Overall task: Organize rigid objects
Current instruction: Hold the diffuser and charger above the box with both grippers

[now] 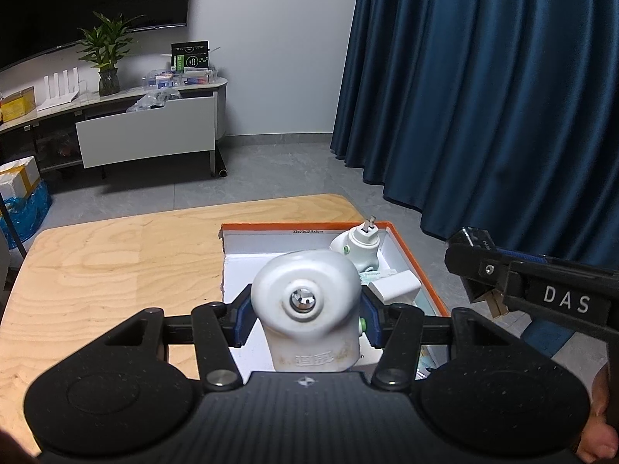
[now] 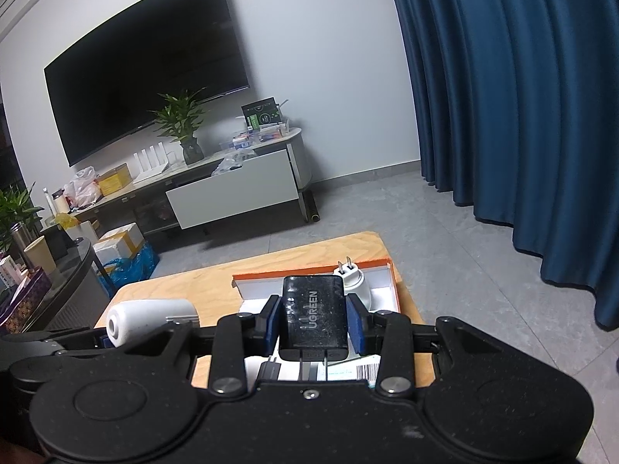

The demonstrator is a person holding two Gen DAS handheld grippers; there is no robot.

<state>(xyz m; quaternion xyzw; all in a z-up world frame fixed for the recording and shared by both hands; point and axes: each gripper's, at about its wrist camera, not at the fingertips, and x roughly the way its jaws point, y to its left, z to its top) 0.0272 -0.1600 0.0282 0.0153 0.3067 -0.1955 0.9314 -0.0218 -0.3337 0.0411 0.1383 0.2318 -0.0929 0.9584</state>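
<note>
My left gripper (image 1: pixel 305 319) is shut on a white plastic device (image 1: pixel 305 301) with a round metal-centred opening facing the camera. It hangs over the orange-rimmed white box (image 1: pixel 418 259) on the wooden table (image 1: pixel 116 263). Inside the box stand a white plug-in device (image 1: pixel 358 247) with two prongs up and a white block (image 1: pixel 394 286). My right gripper (image 2: pixel 313 321) is shut on a black UGREEN charger (image 2: pixel 313 315), held over the same box (image 2: pixel 392 282). The white plug-in device (image 2: pixel 354 276) shows beyond it. The left-held white device (image 2: pixel 147 319) appears at the left.
The right gripper's black body (image 1: pixel 534 290) reaches in from the right of the left wrist view. Blue curtains (image 1: pixel 483 96) hang close on the right. A TV stand (image 2: pixel 232 189) with a plant, boxes and clutter lines the far wall. A dark round table (image 2: pixel 50 294) with cups stands left.
</note>
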